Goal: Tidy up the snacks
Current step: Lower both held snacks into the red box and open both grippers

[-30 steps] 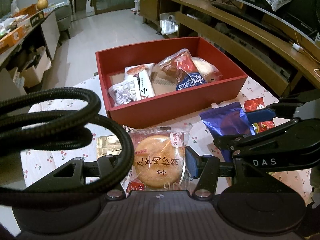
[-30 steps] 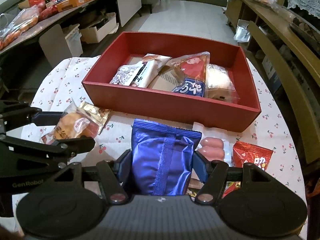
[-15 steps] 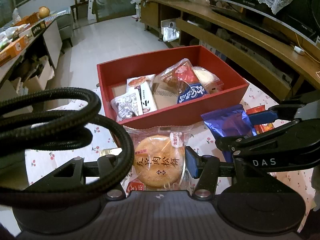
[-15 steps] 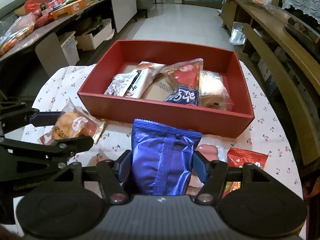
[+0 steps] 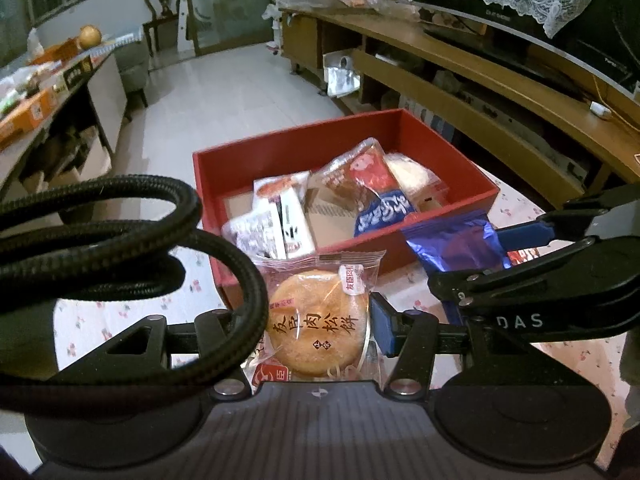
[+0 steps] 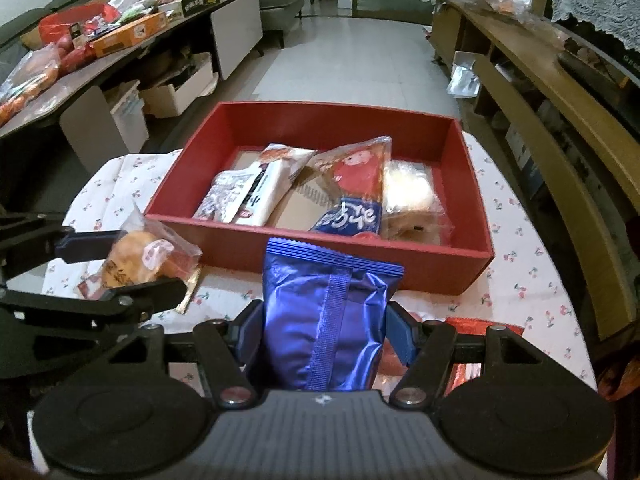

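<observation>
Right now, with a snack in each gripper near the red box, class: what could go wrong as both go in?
1. The two grippers sit close together; the left gripper with the round pastry pack and the right gripper with the blue packet might collide.
2. The red box is already crowded toward its near wall, so new packs may pile up or slide out.

Cherry-print tablecloth point(image 6: 520, 280) covers table; red box point(image 6: 360, 254), red packet point(image 6: 476, 326) on it
</observation>
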A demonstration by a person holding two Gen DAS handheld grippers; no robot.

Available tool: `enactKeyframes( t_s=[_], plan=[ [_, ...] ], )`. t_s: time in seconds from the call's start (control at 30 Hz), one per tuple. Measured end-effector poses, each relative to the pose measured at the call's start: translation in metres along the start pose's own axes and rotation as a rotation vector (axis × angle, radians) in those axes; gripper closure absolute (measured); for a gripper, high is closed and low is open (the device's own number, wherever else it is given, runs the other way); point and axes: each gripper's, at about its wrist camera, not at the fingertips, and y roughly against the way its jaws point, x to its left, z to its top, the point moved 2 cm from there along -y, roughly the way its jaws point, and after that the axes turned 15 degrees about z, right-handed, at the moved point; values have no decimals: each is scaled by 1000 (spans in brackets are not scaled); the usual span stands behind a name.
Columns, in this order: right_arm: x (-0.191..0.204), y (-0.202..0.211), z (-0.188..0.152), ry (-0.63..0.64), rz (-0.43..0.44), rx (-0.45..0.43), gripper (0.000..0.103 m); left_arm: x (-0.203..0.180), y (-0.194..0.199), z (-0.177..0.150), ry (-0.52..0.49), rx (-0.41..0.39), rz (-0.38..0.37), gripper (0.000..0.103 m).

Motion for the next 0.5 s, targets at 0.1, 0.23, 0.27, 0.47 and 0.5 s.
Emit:
enactKeyframes(
  t_s=[0.1, 0.23, 0.27, 0.47, 0.5],
  plan=[
    [-3, 0, 10, -10, -5, -20, 22, 3, -4, 9, 22, -6, 2, 41],
    [-9, -1, 30, -16, -20, -51, 22, 10, -11, 25, 68, -12, -2, 41],
    [-11, -2, 34, -23, -20, -56, 22, 11, -14, 29, 74, -15, 1, 41],
    [-25, -15, 60, -47, -36, -72, 22, 13, -32, 51, 101, -29, 26, 41],
    [-27, -19, 64, -51, -38, -72, 22, 13, -36, 53, 105, -28, 29, 41]
  ],
)
